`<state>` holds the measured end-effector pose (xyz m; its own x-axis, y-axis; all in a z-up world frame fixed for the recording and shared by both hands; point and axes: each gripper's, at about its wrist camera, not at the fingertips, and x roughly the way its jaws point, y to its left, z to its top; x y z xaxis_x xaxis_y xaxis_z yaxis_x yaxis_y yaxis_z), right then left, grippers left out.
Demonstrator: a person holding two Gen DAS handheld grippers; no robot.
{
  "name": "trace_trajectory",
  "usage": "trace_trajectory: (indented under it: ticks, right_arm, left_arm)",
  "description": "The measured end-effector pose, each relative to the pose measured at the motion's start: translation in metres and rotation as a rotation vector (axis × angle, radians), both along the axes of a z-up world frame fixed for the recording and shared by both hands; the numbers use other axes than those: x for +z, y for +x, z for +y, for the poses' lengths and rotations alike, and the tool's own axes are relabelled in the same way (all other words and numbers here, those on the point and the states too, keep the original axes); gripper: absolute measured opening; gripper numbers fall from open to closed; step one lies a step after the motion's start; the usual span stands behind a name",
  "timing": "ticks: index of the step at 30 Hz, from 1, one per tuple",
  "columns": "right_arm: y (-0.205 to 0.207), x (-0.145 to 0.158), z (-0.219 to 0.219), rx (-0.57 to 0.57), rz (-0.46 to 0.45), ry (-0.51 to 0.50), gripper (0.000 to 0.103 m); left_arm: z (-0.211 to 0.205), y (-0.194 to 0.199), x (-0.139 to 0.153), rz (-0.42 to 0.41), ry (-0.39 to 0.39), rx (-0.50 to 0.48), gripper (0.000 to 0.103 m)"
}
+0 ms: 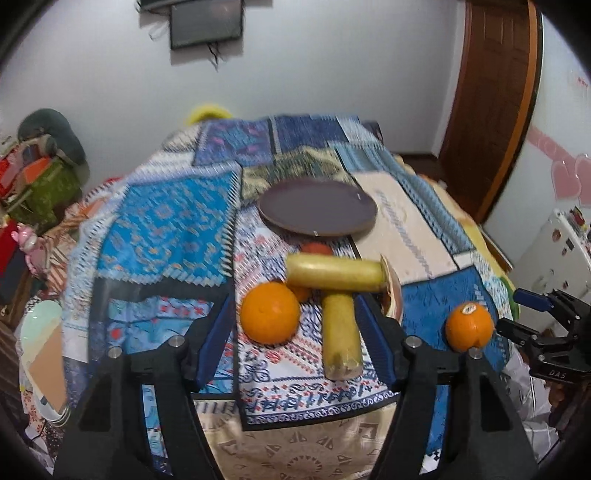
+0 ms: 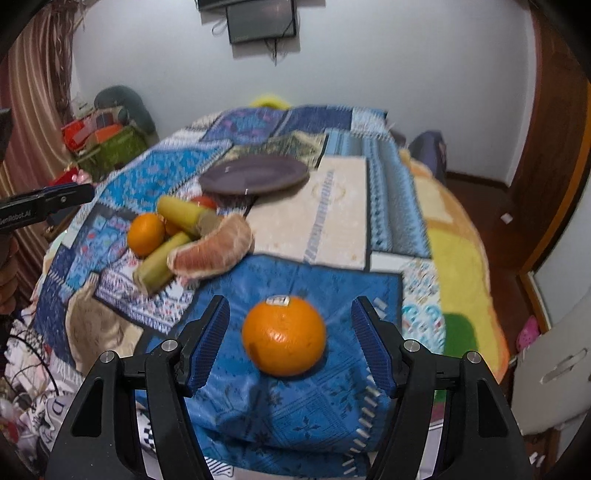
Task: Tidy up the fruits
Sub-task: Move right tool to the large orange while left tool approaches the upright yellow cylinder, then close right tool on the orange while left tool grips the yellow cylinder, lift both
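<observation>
A dark round plate [image 1: 317, 206] lies on the patterned cloth, also in the right wrist view [image 2: 255, 174]. In front of it sit an orange [image 1: 269, 314], two yellow-green banana pieces [image 1: 341, 332] [image 1: 334, 272], a small red fruit [image 1: 316, 248] and a peeled pomelo segment [image 2: 212, 251]. A stickered orange [image 2: 283, 336] lies apart to the right. My left gripper [image 1: 293, 339] is open, its jaws flanking the orange and the near banana piece. My right gripper [image 2: 290, 339] is open around the stickered orange, apart from it.
The cloth-covered table [image 2: 343, 206] drops off at the near edge. A wooden door [image 1: 491, 92] stands at the right, a fridge [image 1: 554, 251] beside it. Cluttered boxes [image 1: 37, 181] sit at the left. A screen [image 2: 262, 20] hangs on the wall.
</observation>
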<state>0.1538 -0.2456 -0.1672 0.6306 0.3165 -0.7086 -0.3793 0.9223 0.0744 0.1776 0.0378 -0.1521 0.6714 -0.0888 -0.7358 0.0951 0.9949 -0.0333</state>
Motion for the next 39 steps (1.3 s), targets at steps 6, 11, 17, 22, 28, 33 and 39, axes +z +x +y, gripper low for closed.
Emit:
trace_trajectory:
  ticks: [6,11,17,22,28,33,39]
  right_arm:
    - [0.010,-0.022,0.006,0.003,0.081,-0.025,0.065]
    - [0.018,-0.034,0.007,0.009,0.133,-0.006,0.065]
    - [0.022,-0.045,0.011,0.026,0.168,0.014,0.068]
    - [0.026,-0.045,0.012,0.039,0.156,0.016,0.068]
    - [0.030,-0.048,0.014,0.056,0.158,0.028,0.068]
    - [0.033,-0.051,0.015,0.069,0.172,0.034,0.069]
    - [0.037,-0.057,0.014,0.072,0.188,0.058,0.068]
  left_arm:
    - [-0.014,0.017,-0.026,0.083,0.010,-0.058,0.067]
    - [-0.022,0.030,-0.044,0.137,0.011,-0.088,0.064]
    - [-0.032,0.049,-0.065,0.200,-0.009,-0.124,0.052]
    - [-0.039,0.061,-0.081,0.240,-0.010,-0.136,0.052]
    - [-0.043,0.075,-0.100,0.281,-0.014,-0.146,0.046]
    - [-0.046,0.083,-0.108,0.275,-0.033,-0.137,0.040]
    - [-0.046,0.083,-0.108,0.262,-0.027,-0.138,0.039]
